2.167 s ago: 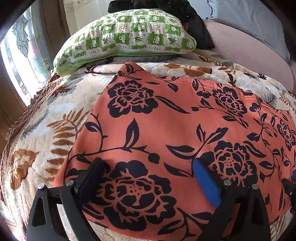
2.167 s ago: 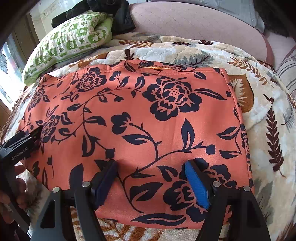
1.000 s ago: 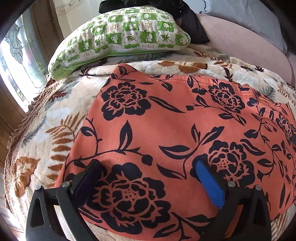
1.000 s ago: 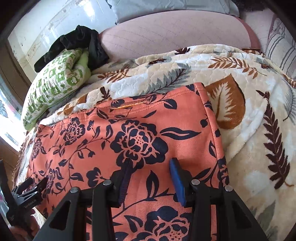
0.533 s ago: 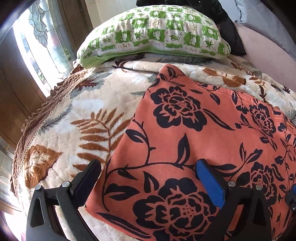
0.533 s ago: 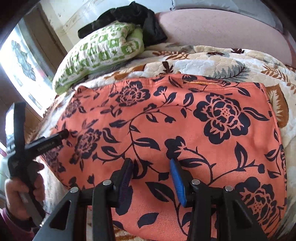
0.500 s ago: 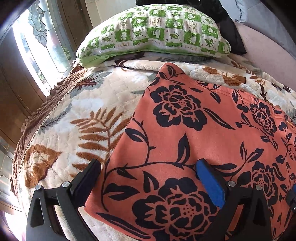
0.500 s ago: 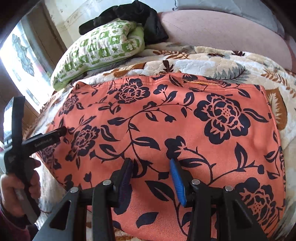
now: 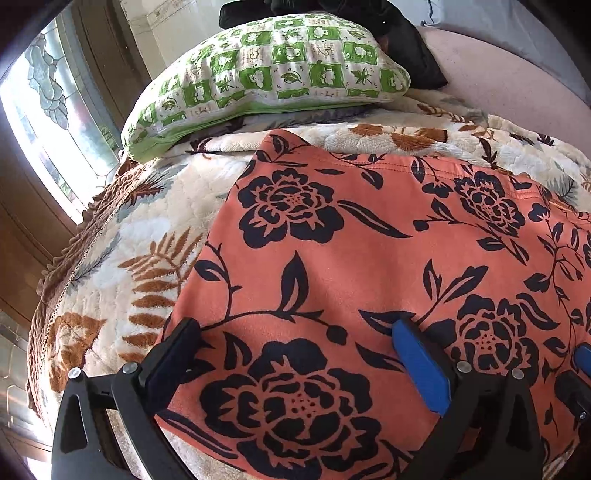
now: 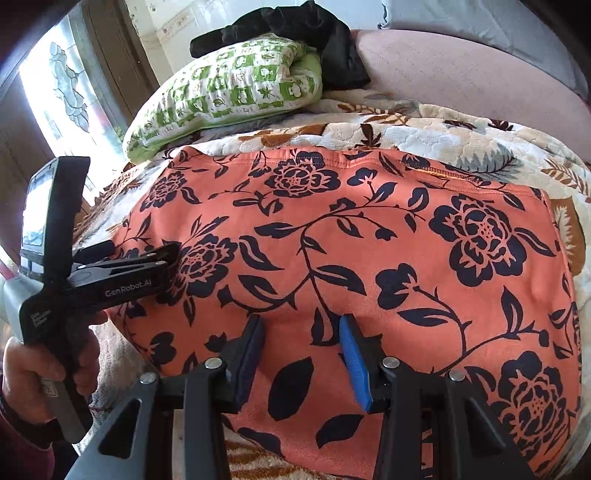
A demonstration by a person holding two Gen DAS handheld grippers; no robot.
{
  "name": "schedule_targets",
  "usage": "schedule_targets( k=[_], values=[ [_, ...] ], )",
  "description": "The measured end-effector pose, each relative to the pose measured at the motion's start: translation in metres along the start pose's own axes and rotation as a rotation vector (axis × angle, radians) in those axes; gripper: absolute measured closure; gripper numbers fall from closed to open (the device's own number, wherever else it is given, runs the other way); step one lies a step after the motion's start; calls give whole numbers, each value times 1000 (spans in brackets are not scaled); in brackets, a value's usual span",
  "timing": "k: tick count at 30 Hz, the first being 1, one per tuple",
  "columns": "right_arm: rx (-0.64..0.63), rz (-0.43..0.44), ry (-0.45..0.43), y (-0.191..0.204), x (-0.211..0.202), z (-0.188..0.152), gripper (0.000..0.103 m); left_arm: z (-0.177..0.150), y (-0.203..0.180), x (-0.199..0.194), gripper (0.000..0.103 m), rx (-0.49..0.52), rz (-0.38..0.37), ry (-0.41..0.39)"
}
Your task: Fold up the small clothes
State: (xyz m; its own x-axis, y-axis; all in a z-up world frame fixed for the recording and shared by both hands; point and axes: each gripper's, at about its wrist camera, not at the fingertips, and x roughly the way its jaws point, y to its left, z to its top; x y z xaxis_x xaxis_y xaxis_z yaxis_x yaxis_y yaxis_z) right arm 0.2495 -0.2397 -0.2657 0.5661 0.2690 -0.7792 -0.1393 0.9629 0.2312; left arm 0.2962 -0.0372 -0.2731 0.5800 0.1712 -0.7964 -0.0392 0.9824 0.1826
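An orange-coral garment with a dark navy flower-and-vine print point(image 9: 369, 266) lies spread flat on a cream quilted bedspread patterned with brown and grey leaves point(image 9: 147, 221), covering most of the bed's middle; its stitched far hem runs parallel to the head of the bed and its near edge lies close to the bed's near edge. In the left wrist view the left gripper point(image 9: 299, 354) hangs over the garment's near left corner with its black fingers spread wide — the dark-padded one sits right at the cloth's left edge where it meets the bedspread, the blue-padded one point(image 9: 417, 365) over a printed flower, and no fabric is pinched between them. In the right wrist view the right gripper point(image 10: 301, 350) is over the near edge of the garment around its middle, its two fingers standing partly apart with bare printed cloth visible in the gap; nothing is clamped. The same view shows the left gripper point(image 10: 173, 258) from the side at the cloth's left edge, its tips over the fabric, held by a hand point(image 10: 48, 365) with a dark red sleeve. At the head of the bed, towards its left corner, rests a green-and-white checked pillow point(image 10: 229, 92) with a crumpled black cloth point(image 10: 295, 33) on top — beside them a plain pink cushion point(image 10: 461, 81) lies along the far edge.
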Motion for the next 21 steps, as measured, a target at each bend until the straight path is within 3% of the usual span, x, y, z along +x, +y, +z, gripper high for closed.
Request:
schedule_targets(
  k=[4, 13, 15, 17, 21],
  values=[
    [54, 15, -39, -9, -11, 3, 57, 3, 9, -5, 0, -54, -31, -13],
    [194, -182, -156, -64, -30, 15, 57, 5, 20, -18, 0, -79, -43, -76],
    [247, -226, -124, -86, -24, 16, 57, 3, 21, -14, 0, -67, -35, -66],
    [303, -185, -74, -106, -11, 15, 56, 0, 21, -6, 0, -53, -25, -39],
    [237, -202, -99, -96, -14, 23, 57, -4, 22, -3, 0, -30, -24, -45]
  ],
)
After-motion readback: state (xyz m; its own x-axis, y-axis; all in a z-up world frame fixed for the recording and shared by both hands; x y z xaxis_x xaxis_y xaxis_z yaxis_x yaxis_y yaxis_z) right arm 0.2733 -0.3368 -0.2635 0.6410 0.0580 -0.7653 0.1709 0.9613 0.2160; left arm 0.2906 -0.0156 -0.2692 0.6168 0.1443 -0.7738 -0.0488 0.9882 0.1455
